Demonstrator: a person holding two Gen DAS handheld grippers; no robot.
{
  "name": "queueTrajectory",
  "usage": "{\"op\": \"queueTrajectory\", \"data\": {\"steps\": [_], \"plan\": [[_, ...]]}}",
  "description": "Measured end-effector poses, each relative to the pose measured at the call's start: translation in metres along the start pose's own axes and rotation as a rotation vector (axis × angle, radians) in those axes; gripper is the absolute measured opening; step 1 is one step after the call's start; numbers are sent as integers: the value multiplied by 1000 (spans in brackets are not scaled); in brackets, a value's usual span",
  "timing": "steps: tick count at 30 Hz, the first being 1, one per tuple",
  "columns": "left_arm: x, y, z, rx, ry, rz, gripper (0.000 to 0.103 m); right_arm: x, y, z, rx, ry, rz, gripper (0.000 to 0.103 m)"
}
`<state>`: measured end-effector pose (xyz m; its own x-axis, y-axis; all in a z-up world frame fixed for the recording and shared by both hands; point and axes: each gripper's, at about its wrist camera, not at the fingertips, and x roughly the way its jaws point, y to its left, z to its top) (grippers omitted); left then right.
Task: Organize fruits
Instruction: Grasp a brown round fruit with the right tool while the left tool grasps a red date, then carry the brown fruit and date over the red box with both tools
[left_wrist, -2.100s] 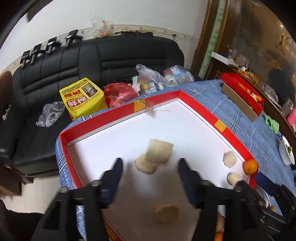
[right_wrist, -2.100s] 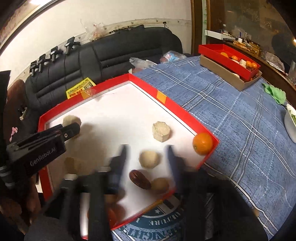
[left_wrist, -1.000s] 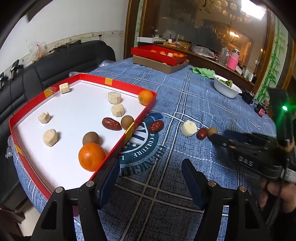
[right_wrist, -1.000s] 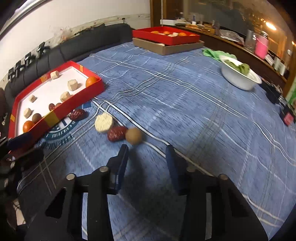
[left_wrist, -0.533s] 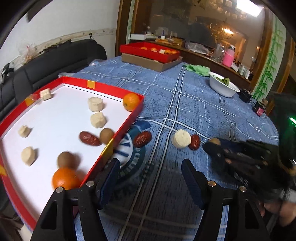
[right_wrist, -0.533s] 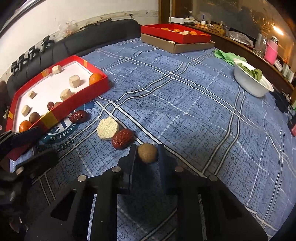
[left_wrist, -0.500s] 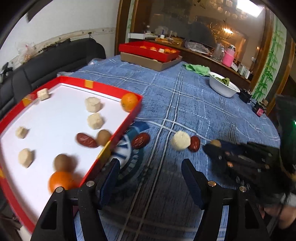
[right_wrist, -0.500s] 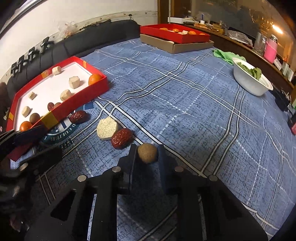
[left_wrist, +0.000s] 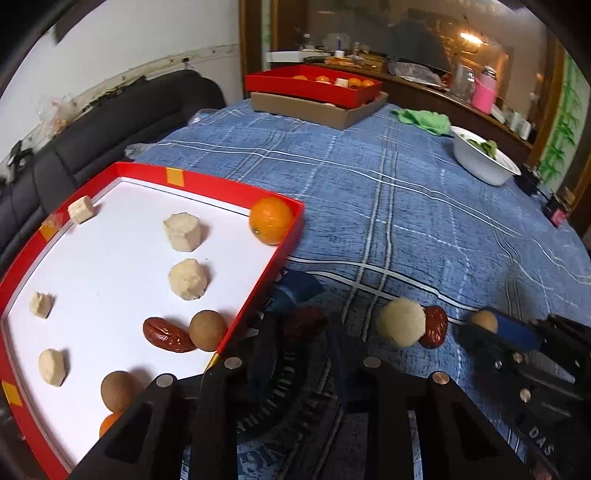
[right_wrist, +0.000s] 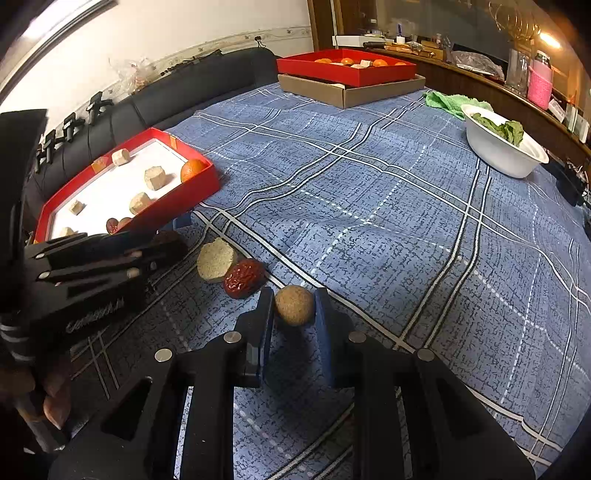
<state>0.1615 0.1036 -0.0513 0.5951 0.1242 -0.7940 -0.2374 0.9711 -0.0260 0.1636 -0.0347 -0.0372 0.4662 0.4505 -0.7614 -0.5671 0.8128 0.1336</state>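
A blue checked cloth (right_wrist: 388, 206) covers the counter. Along its left edge sits a red tray (left_wrist: 236, 192) with a white floor, and a black sofa (right_wrist: 207, 81) stands behind it. At the far end a second red tray (right_wrist: 347, 70) of oranges rests on a cardboard box (right_wrist: 347, 94). To the right are a white bowl (right_wrist: 498, 151) of greens and a green rag (right_wrist: 447, 101).

The left gripper (left_wrist: 301, 328) is down just outside the near tray's right wall. Its jaws are drawn close on a dark red date (left_wrist: 304, 325), which sits between the pads, blurred. The right gripper (right_wrist: 294, 304) has its jaws narrowed on a small round brown fruit (right_wrist: 294, 304), both blue pads touching its sides right at the cloth.

Inside the near tray an orange (left_wrist: 271, 220) lies in the far right corner. Several pale cut chunks (left_wrist: 183, 232) are spread over the white floor. A date (left_wrist: 166, 334) touches a brown round fruit (left_wrist: 207, 329) by the right wall. Another brown fruit (left_wrist: 117, 389) lies nearer the camera, with a second orange (left_wrist: 110, 422) partly hidden below it.

On the cloth between the grippers, a pale cut round (right_wrist: 216, 259) touches a wrinkled red date (right_wrist: 243, 277), just beside the fruit in the right jaws.
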Motion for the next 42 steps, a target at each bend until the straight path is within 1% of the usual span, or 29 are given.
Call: {"op": "queueTrajectory", "data": {"steps": [3,4,8,13,18,24,31,34,42], "plan": [[-4,-1,-4,30,-6,-29,26,0,0,0,0,1,-3,21],[-6,-1,-6,29,-6,-49,26,0,0,0,0,1,-3,21],[-15,-5,-15,39,-25,-67,26,-2,0,0,-2,-6,-6,21],[-35,-11,-34,58,-48,-112,26,-9,2,2,-3,-19,-10,21],[-52,-15,-48,62,-68,-165,26,-31,6,-6,0,-48,-28,21],[-73,-21,-59,68,-99,-219,26,-60,7,-30,20,-60,-64,21],[-94,-19,-68,66,-131,-241,25,-86,13,-45,37,-92,-78,21],[-102,-16,-70,62,-146,-245,26,-91,19,-47,33,-101,-75,21],[-111,-5,-72,41,-163,-239,25,-100,35,-45,11,-125,-64,21]]}}
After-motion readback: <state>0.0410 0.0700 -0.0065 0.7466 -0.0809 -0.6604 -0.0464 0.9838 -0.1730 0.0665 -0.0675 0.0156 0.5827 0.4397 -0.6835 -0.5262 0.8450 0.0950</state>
